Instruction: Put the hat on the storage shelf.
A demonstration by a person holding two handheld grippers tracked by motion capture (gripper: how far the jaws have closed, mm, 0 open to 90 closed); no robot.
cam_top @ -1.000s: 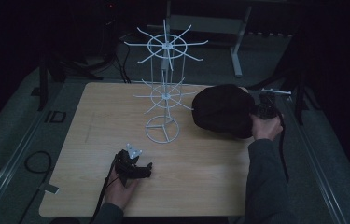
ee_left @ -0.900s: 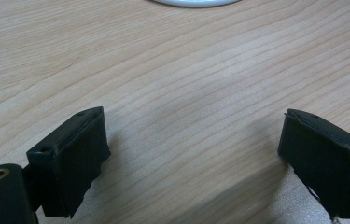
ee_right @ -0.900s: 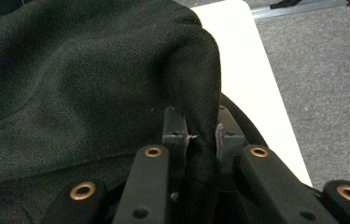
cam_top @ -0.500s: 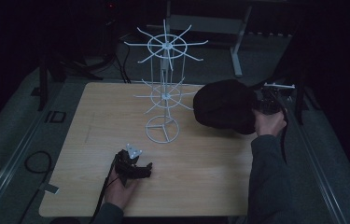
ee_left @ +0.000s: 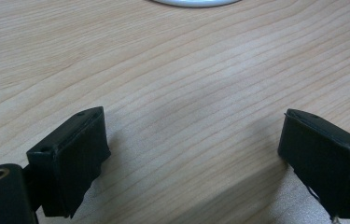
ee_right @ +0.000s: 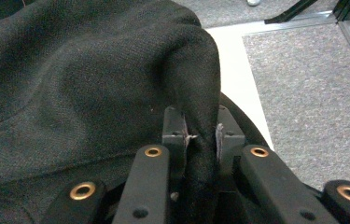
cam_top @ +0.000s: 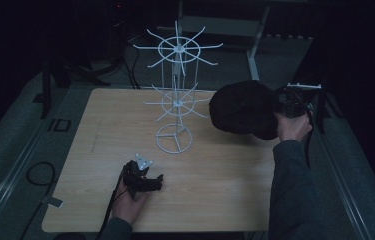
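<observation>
A: Tongs first. What do we have on the right?

B: We see the right tongs (ee_right: 200, 135) pinched tight on a fold of the black hat (cam_top: 242, 106); in the right gripper view the dark cloth is squeezed between the two jaws. In the high view the hat sits at the right edge of the desk (cam_top: 100, 130), near the white wire rack (cam_top: 176, 95), with the right hand (cam_top: 290, 125) behind it.

A: And the left tongs (ee_left: 196, 158)?

B: We find them spread wide with nothing between the jaws, only bare wood grain. They rest low on the desk near its front edge, gripped in the left hand (cam_top: 130, 202). The rack's round base stands well apart from them, farther up the desk.
</observation>
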